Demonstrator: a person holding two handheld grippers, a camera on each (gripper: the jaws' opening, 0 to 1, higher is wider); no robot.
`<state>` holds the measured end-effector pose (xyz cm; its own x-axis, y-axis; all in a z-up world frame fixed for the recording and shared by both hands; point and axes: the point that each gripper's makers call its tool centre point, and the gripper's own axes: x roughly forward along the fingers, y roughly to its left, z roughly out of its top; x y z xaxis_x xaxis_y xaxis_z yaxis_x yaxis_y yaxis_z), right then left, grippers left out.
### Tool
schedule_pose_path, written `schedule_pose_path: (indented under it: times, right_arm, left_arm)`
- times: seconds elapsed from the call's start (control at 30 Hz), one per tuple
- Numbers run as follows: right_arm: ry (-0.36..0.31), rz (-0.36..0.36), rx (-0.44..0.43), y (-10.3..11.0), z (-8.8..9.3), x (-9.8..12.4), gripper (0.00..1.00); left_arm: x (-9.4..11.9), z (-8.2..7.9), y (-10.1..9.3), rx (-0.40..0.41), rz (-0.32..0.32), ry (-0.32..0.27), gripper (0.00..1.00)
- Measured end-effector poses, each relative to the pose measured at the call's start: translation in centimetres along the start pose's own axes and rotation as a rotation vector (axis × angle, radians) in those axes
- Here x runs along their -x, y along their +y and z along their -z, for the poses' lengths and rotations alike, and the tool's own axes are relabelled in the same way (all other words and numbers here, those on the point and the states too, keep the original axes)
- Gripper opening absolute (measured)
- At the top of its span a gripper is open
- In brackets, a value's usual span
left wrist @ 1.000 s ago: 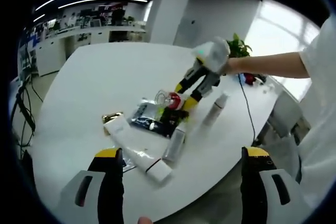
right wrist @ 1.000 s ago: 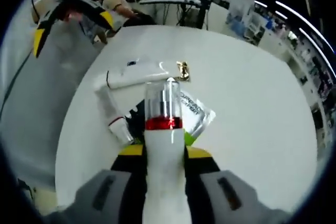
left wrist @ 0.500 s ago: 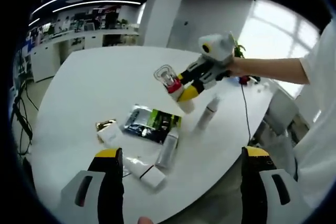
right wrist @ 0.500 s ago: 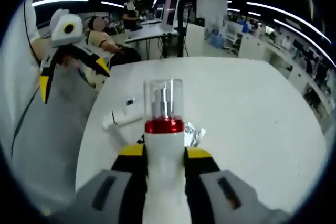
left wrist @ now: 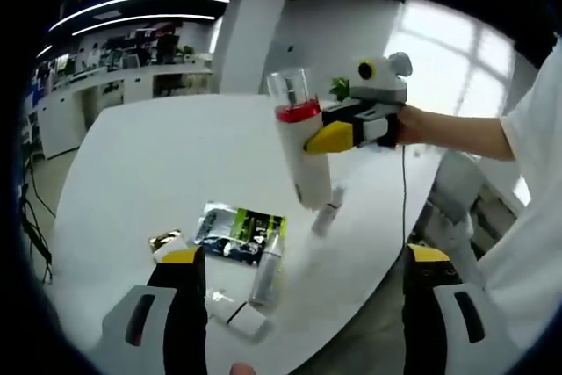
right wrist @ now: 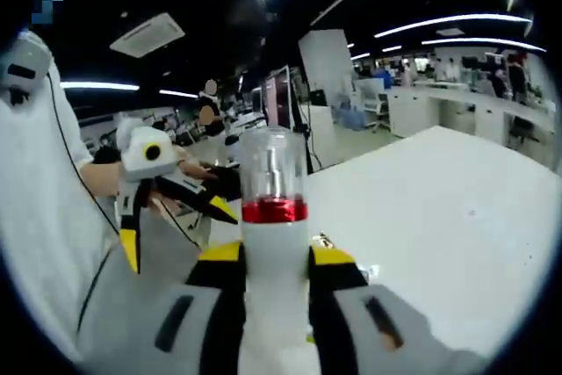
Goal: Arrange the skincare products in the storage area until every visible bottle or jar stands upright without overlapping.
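The right gripper [left wrist: 338, 133] is clamped on the white pump bottle [left wrist: 303, 160], red collar and clear cap up top, held in the air well above the white table [left wrist: 132, 164]. In the left gripper view the bottle sits around 12 o'clock from the pile, tilted a bit, base hanging toward the table. In the right gripper view the same bottle [right wrist: 274, 243] rises straight between the yellow-tipped jaws, w/ the left gripper [right wrist: 171, 208] off at 9 o'clock, jaws spread and nothing between them. Rest of the products are on the table at abt 6 o'clock in the left gripper view: a dark sachet [left wrist: 237, 224] lying flat, a slim silver tube [left wrist: 266, 267] lying down and touching it, a white tube [left wrist: 235, 315] near the edge, a small gold item [left wrist: 163, 241] at 9 o'clock of the sachet, and another white bottle [left wrist: 327, 214] just beyond, can't tell if it's standing. Risks, as I judge it: the bottle is tall w/ a narrow base, so setting it down tilted could tip it; dropping it into the cluster would knock or overlap the tubes. Grip sits mid-body, so it could swing or slip if squeezed loosely. The white tube near the edge could roll off if nudged.
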<state>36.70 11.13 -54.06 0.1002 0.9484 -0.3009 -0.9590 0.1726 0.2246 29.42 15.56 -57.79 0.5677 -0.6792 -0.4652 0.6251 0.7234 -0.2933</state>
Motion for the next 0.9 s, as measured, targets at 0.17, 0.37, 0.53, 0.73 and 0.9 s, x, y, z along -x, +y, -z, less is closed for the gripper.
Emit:
schedule_pose_path:
  times: [0.17,0.37,0.53,0.73,0.9]
  right_arm:
    - [-0.047,-0.023,-0.034,2.3,-0.7,0.3,0.26]
    - [-0.128,-0.051,-0.109,5.1,-1.7,0.4,0.26]
    - [-0.217,-0.091,-0.159,8.3,-2.8,0.6,0.26]
    - [-0.299,-0.127,-0.195,11.4,-4.0,1.2,0.26]
    - [-0.325,-0.128,-0.192,12.7,-4.5,1.7,0.26]
  left_arm:
    - [0.2,-0.7,-1.7,-0.015,0.051,-0.012,0.89]
    - [0.7,-1.5,-3.2,-0.034,0.105,-0.029,0.86]
    - [1.1,-2.3,-5.0,-0.048,0.189,-0.045,0.76]
    - [1.8,-3.1,-7.3,-0.087,0.296,-0.063,0.59]
    - [2.6,-4.2,-8.8,-0.065,0.383,-0.107,0.52]
